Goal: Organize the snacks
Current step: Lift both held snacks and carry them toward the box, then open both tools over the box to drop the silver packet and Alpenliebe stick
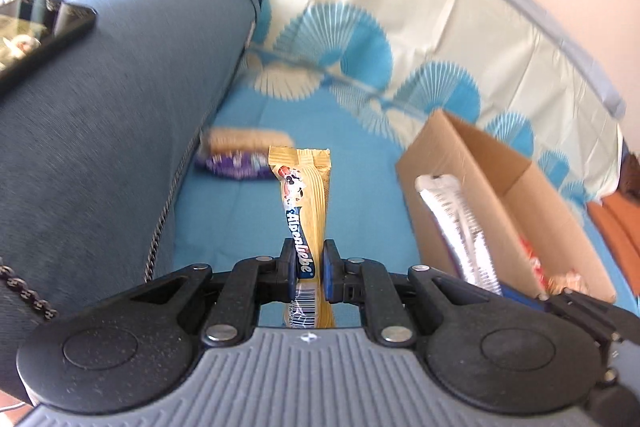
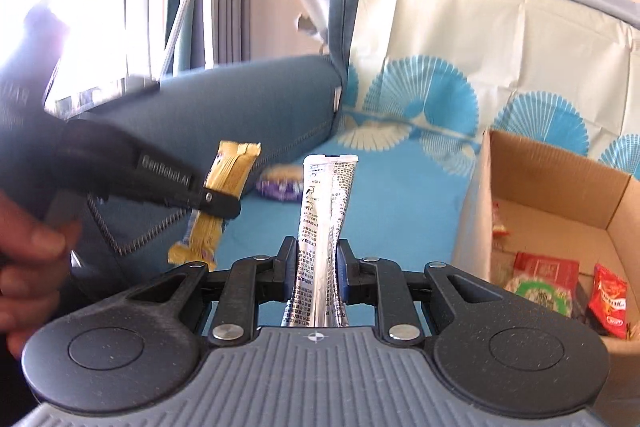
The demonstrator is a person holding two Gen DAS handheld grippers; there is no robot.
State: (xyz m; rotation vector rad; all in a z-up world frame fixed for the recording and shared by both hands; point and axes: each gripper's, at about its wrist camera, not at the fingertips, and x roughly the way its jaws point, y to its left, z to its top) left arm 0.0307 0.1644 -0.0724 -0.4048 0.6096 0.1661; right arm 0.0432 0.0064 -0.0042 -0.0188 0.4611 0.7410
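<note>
Snacks: yellow Alpenliebe candy stick; silver foil sachet.
Left claw: clamped on yellow stick.
Right claw: clamped on sachet.
Brown cardboard box: right of frame, holding red packets.

purple snack pack blurred; cardboard box cut off rt.

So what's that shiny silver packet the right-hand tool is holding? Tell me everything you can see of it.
The silver packet is a long, narrow foil sachet, glossy and creased, printed with small black text too fine to read. One flat sealed end points away from the camera. The right gripper clamps it at about mid-length, holding it in the air above the blue patterned sheet. Only the pads touch it. The cardboard box sits to its right.
</note>
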